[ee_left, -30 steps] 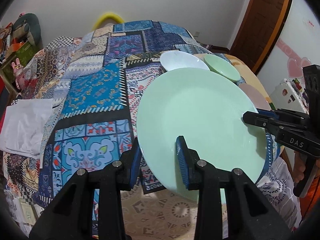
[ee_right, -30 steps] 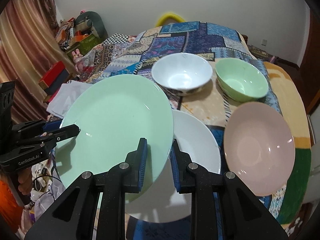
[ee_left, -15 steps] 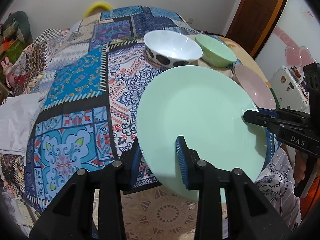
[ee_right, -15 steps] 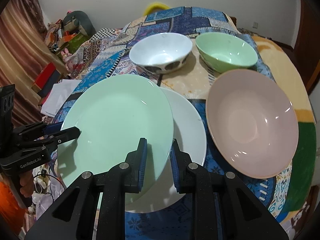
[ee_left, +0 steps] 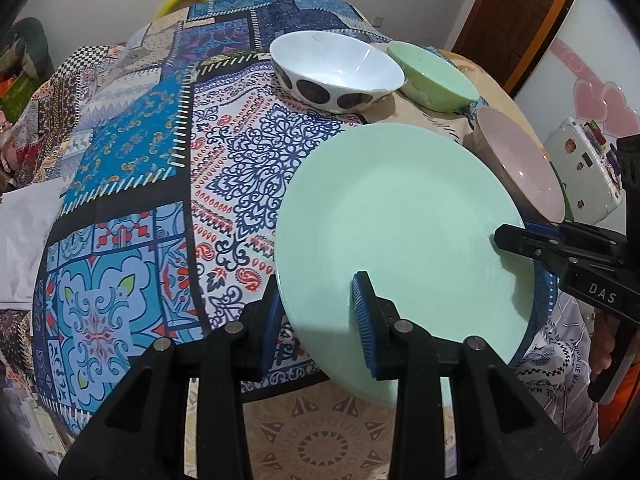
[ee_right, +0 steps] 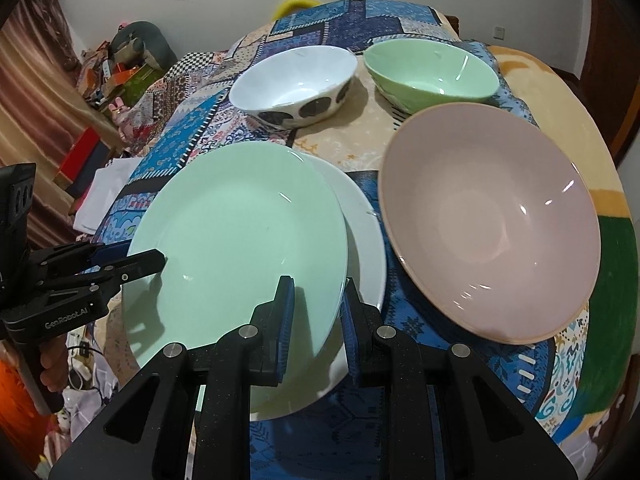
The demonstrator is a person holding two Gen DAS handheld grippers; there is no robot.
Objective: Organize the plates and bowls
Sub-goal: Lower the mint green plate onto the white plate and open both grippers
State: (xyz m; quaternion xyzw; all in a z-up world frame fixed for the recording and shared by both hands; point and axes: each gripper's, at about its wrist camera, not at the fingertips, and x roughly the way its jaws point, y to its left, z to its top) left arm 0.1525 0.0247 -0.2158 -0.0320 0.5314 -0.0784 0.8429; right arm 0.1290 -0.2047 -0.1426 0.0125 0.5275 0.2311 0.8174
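The left tongs (ee_left: 320, 316) are drawn narrow and clamp the near edge of the green plate (ee_left: 400, 216), one blue pad under the rim and the other on its upper face; the right tongs (ee_right: 316, 312) are pinched almost fully together on the opposite edge of that same plate, the rim caught between their pads; in the left wrist view the right tongs come in from the right side and bite the plate's far rim; in the right wrist view the left tongs reach in from the left and bite its left rim. The green plate hangs between the two pairs, tilted, partly over a white plate (ee_right: 360, 216) that lies flat on the patterned surface (ee_left: 132, 168); whether the two plates touch cannot be told. Just right of the white plate sits a pink bowl (ee_right: 492, 220); beyond them stand a white bowl with dark spots (ee_right: 294, 80) and a green bowl (ee_right: 432, 72), side by side.
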